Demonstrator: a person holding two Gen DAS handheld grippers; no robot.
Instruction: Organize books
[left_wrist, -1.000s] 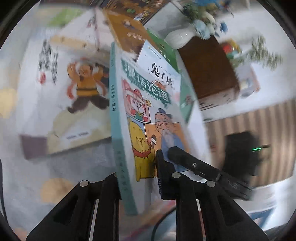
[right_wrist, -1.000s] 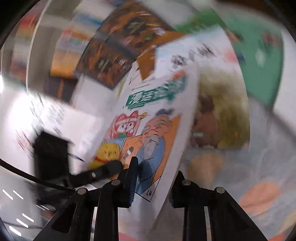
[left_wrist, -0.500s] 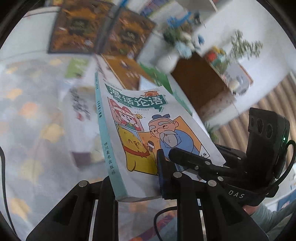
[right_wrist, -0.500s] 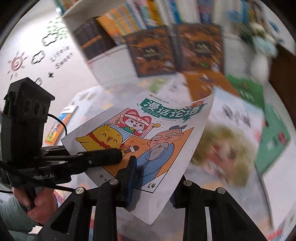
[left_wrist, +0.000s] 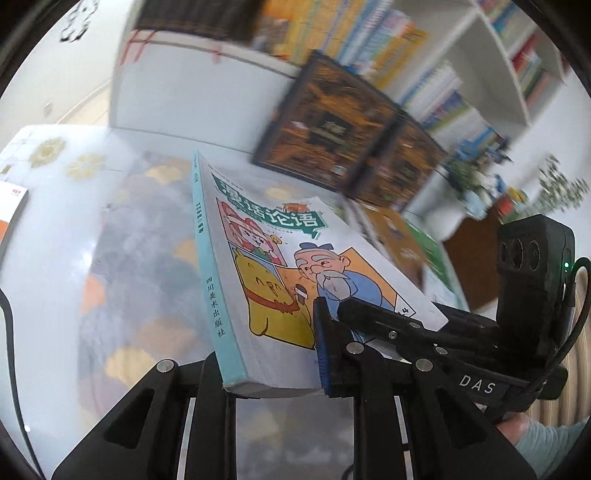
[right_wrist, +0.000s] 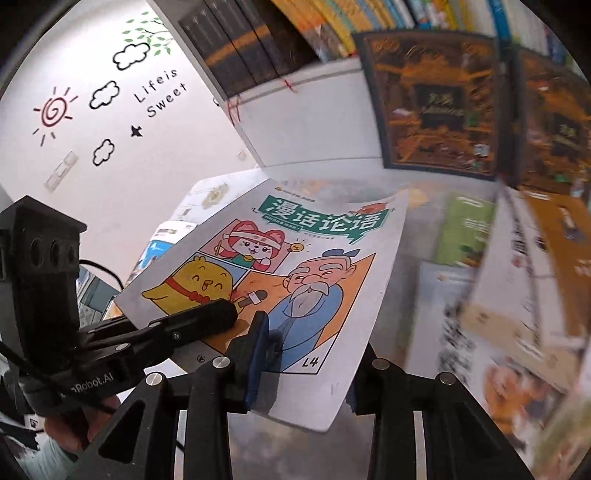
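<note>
A cartoon-cover book with a teal spine hangs above the table, held by both grippers. My left gripper is shut on its near spine-side corner, blue pad on the cover. In the right wrist view the same book lies between the fingers of my right gripper. Its jaws are opening, though the blue pad still rests on the cover. Each gripper shows in the other's view: the right gripper and the left gripper.
A white bookshelf packed with upright books stands behind the table. Two dark brown books lean against its base. Several books lie on the flowered tablecloth to the right. An orange-and-white book lies far left.
Both grippers have lifted the cartoon book off the pile and swung it toward the bookshelf. The view went from the table's loose books to the shelf, and the book now lies flatter.
</note>
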